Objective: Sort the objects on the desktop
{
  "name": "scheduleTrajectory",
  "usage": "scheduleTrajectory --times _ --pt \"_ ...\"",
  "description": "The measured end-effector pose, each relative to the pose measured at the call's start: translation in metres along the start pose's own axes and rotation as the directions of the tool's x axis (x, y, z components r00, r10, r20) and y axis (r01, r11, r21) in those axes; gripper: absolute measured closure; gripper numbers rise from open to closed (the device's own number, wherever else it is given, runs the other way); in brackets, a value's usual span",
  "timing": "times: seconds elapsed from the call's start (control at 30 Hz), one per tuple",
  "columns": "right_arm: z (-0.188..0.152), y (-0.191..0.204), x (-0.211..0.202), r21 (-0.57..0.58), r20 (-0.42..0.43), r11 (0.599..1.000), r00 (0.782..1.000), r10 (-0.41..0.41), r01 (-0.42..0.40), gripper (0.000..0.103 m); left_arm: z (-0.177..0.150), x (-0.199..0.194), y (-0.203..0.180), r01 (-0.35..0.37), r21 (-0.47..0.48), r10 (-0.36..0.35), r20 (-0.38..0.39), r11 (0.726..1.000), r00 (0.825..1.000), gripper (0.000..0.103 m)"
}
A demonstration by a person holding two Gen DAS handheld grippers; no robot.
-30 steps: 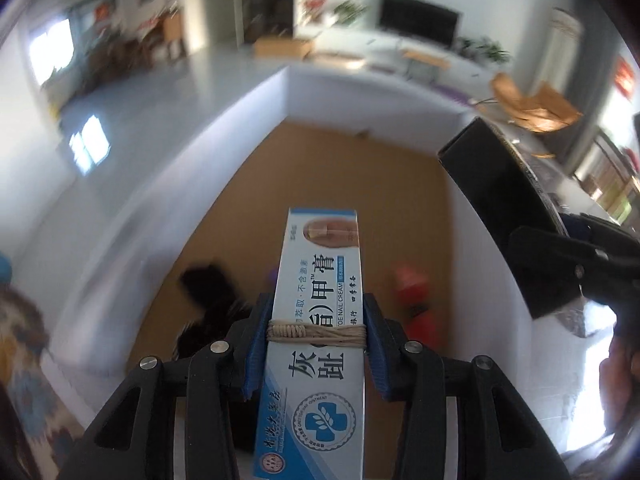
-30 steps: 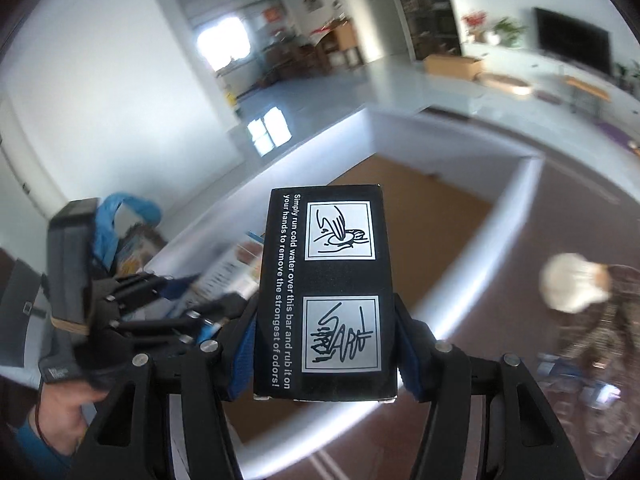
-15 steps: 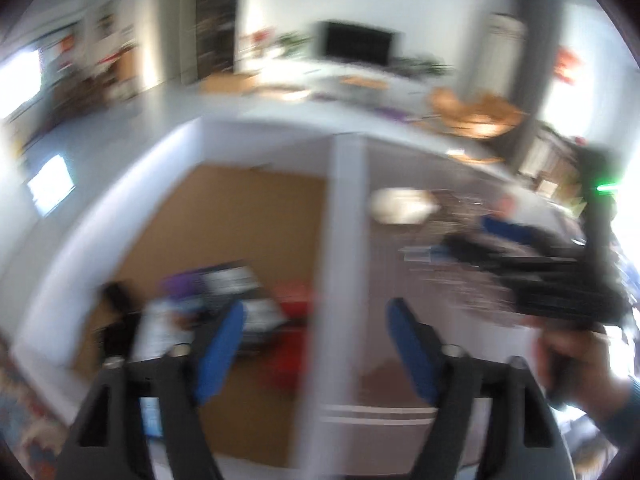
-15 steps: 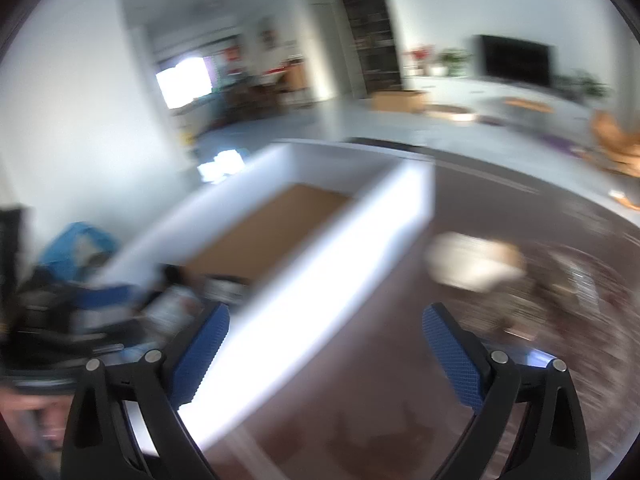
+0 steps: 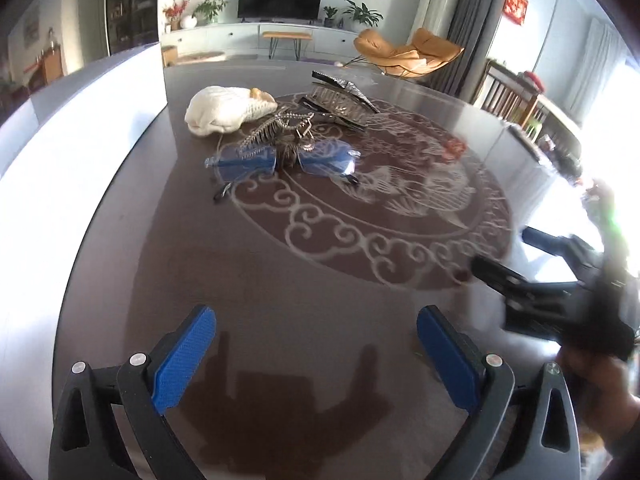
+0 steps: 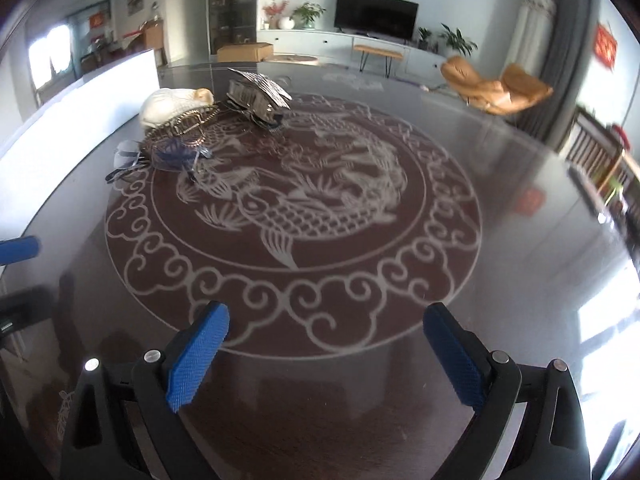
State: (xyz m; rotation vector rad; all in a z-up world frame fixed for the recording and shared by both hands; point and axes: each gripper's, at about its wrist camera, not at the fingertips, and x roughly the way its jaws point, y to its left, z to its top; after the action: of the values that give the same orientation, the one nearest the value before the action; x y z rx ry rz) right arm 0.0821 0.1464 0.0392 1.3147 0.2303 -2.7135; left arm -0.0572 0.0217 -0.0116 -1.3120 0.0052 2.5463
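A small pile lies on the far left of the dark patterned table: a white stuffed item, a silver claw clip, a beaded clip and blue-lensed glasses. My left gripper hovers over bare table well short of the pile, its jaws opening with nothing between them. My right gripper is open and empty over the koi pattern, and the stuffed item, claw clip and glasses lie far ahead to its left. It also shows blurred as the right gripper at the right of the left wrist view.
A white box wall runs along the table's left side, seen again as the box wall. A blue pad of the left gripper shows at the left edge. A hand holds the right gripper. Chairs and a TV unit stand beyond the table.
A second ago the left gripper gripped a blue-and-white cream box and the right a black box over the white bin. Both opened, empty, and swung right over the table toward the pile.
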Motion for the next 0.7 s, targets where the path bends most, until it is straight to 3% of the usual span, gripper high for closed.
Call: scheduleTrajectory --times 0.23,0.7 --pt "-0.001 -0.006 0.003 -0.011 -0.010 1.000 1.000 -0.006 0.006 0.001 0.015 0.031 -0.007 -0.099 0.087 0.101 -0.020 0.991 0.995 0.000" --pt "-0.004 -0.007 0.004 0.012 -0.022 1.000 1.000 0.019 -0.019 0.000 0.023 0.039 0.000 -0.095 0.073 0.096 -0.007 0.993 0.995 0.000"
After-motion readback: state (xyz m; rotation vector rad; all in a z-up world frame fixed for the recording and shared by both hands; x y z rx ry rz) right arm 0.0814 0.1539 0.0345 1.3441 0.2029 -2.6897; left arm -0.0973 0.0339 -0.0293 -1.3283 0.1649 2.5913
